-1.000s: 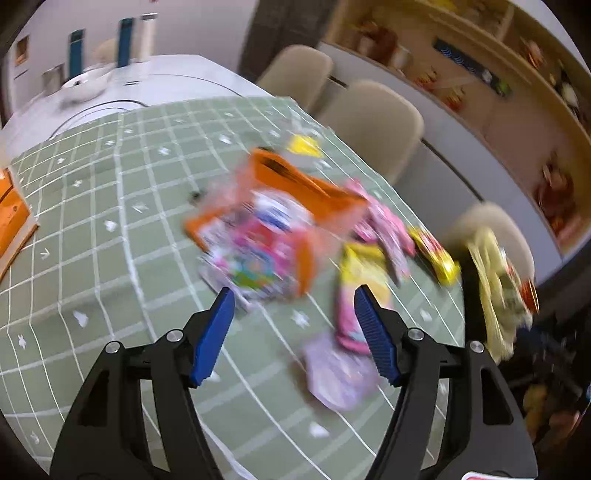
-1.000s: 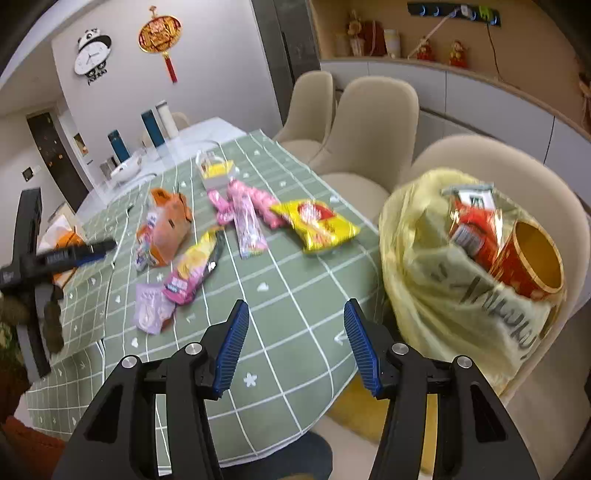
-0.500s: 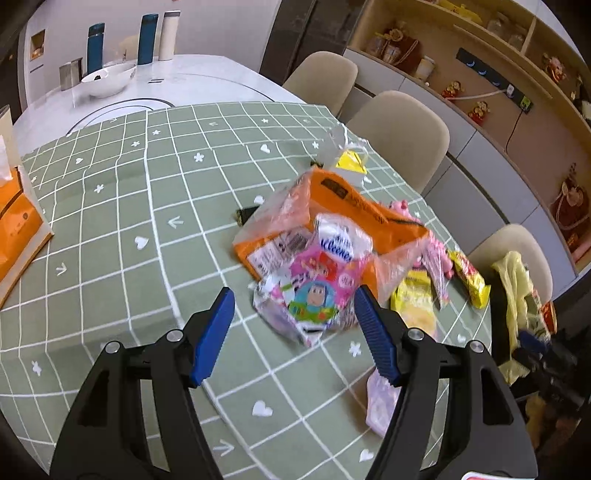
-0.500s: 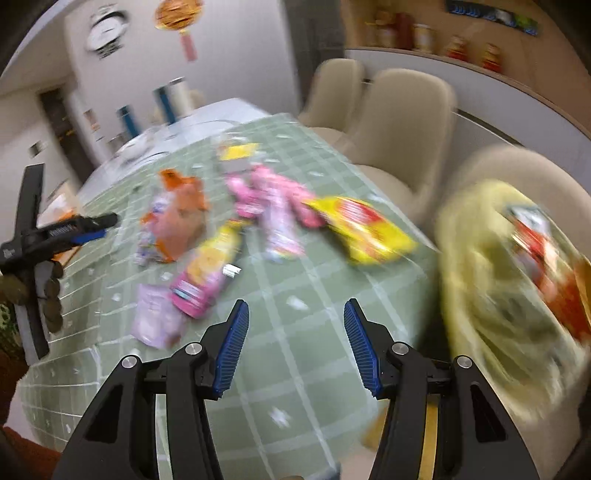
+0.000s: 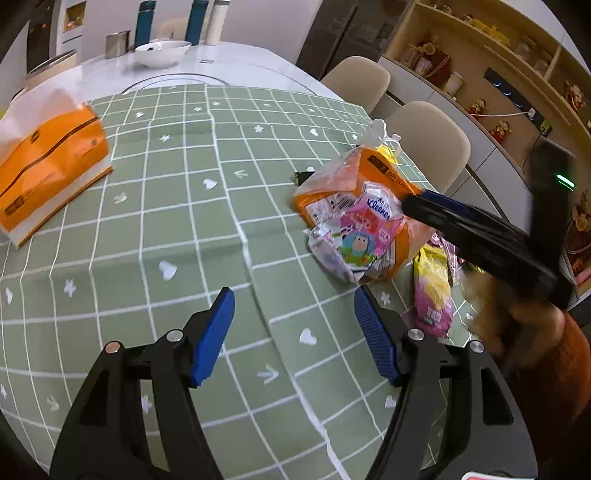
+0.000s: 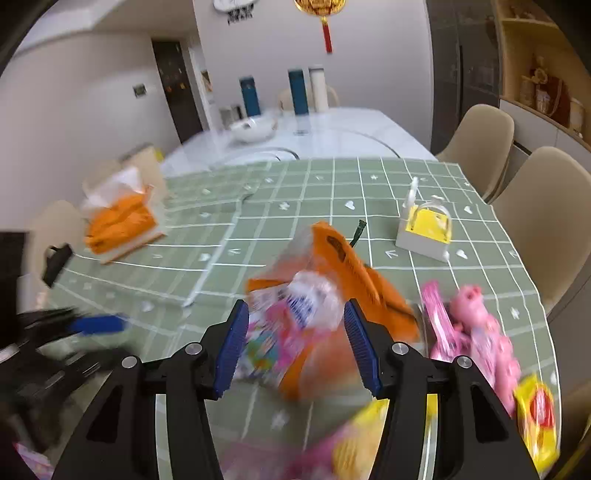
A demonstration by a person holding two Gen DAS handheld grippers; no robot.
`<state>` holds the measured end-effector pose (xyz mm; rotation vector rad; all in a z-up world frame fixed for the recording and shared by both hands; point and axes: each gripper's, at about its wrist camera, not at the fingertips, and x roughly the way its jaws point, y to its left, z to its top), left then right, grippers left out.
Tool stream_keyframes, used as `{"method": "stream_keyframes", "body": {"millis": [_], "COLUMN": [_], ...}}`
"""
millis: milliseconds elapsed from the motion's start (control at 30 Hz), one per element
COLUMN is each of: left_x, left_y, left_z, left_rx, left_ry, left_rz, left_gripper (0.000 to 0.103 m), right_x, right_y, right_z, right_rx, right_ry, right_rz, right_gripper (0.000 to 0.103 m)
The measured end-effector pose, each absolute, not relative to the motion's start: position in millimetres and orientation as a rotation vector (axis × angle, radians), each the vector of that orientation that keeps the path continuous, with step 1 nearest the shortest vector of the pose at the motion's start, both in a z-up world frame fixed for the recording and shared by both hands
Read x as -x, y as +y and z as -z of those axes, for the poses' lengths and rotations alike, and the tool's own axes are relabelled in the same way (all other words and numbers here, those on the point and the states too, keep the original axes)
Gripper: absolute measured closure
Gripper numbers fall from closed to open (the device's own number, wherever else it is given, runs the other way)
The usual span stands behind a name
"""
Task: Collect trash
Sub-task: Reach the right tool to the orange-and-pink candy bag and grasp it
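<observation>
Trash pile: an orange bag (image 5: 384, 173) with a Kleenex wrapper (image 5: 364, 230) heaped on it lies on the right half of the green checked tablecloth (image 5: 177, 229). In the right wrist view the same orange bag (image 6: 347, 266) and wrapper (image 6: 295, 306) sit, blurred, just ahead of and between the spread blue pads of the right gripper (image 6: 293, 341), which holds nothing. Pink wrappers (image 6: 476, 332) lie just right of the bag, a yellow-red packet (image 6: 537, 417) near the table edge, and a yellow-pink packet (image 5: 432, 291) beside the bag on its near side. A small yellow-and-white box (image 6: 426, 230) stands farther back, apart from the pile.

The left gripper (image 5: 295, 334) hovers over bare cloth to the left of the pile, its pads wide apart and empty. An orange tissue pack (image 5: 48, 162) rests at the far left of the cloth. A white bowl (image 5: 162, 53) and bottles (image 5: 146, 20) stand on the white tabletop beyond. Beige chairs (image 5: 424, 140) line the right side.
</observation>
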<state>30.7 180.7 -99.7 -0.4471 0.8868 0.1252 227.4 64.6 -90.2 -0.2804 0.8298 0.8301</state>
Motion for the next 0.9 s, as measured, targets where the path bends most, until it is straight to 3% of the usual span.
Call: {"method": "stream_keyframes", "body": {"millis": [67, 233, 300, 633, 900], "left_x": [-25, -23, -27, -67, -104], "left_y": [183, 186, 185, 152, 137], "left_z": [101, 108, 111, 109, 114], "left_rx": [0.456, 0.468, 0.478, 0.39, 0.32], "left_ry": [0.891, 0.908, 0.919, 0.935, 0.947], "left_rz": [-0.138, -0.161, -0.158, -0.049, -0.025], "left_gripper": [0.039, 0.039, 0.039, 0.039, 0.039], "right_x": [-235, -228, -224, -184, -159], "right_y": [72, 63, 55, -59, -140], "right_z": [107, 127, 122, 43, 67], "right_rx": [0.321, 0.348, 0.326, 0.082, -0.017], "right_ry": [0.869, 0.937, 0.95, 0.8, 0.888], "right_rz": [-0.813, -0.856, -0.876, -0.787, -0.585], "right_gripper": [0.052, 0.067, 0.087, 0.088, 0.088]}}
